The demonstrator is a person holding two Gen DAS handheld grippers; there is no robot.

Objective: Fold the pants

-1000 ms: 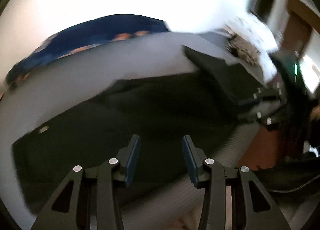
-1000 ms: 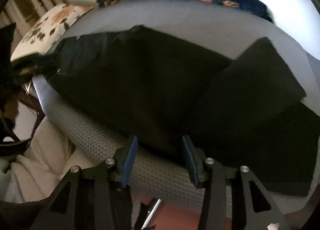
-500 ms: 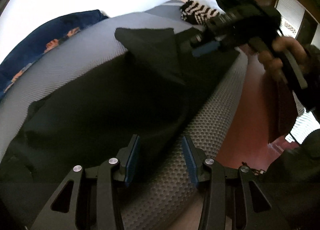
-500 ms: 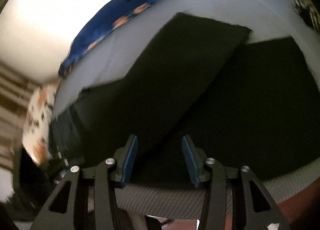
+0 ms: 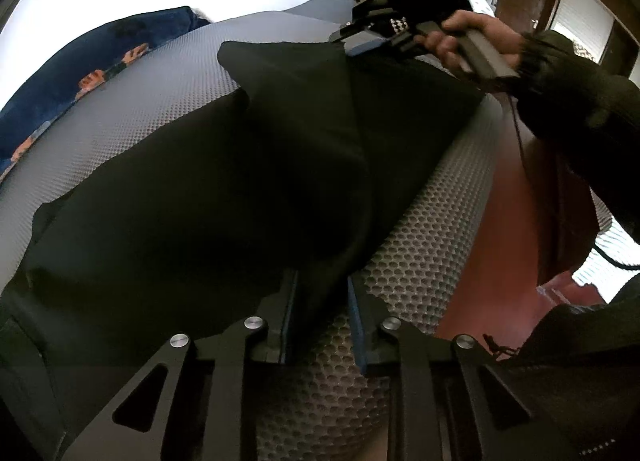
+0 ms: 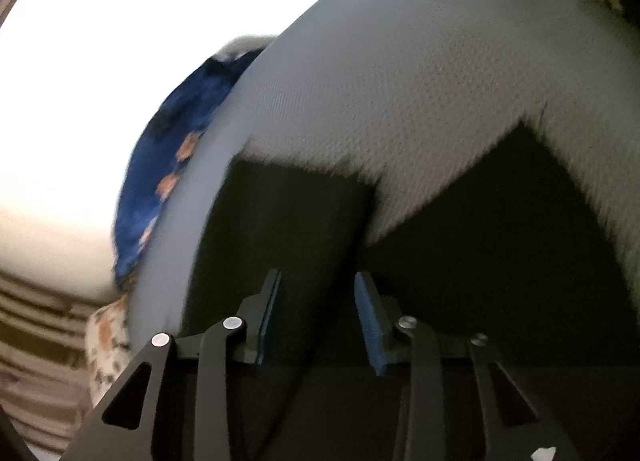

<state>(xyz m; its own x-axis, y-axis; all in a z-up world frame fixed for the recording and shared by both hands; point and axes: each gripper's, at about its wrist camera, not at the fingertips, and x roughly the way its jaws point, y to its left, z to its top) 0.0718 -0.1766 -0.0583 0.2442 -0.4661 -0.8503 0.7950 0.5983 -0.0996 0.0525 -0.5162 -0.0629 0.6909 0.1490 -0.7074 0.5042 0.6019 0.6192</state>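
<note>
Left wrist view: black pants [image 5: 208,189] spread on grey mattress [image 5: 424,245]; left gripper [image 5: 320,313] jaws parted, fabric edge lying between them; right gripper [image 5: 360,45] at the far fold, grip indiscernible. Right wrist view: right gripper [image 6: 316,317] jaws apart over pants [image 6: 500,229], blurred.

Blown-out white wall glare, dim foreground, right-wrist view motion-blurred, fisheye-warped edges

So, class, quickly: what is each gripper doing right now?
Left gripper: open, pants edge between its fingers.
Right gripper: open, fingers over the pants, not clamped.
</note>
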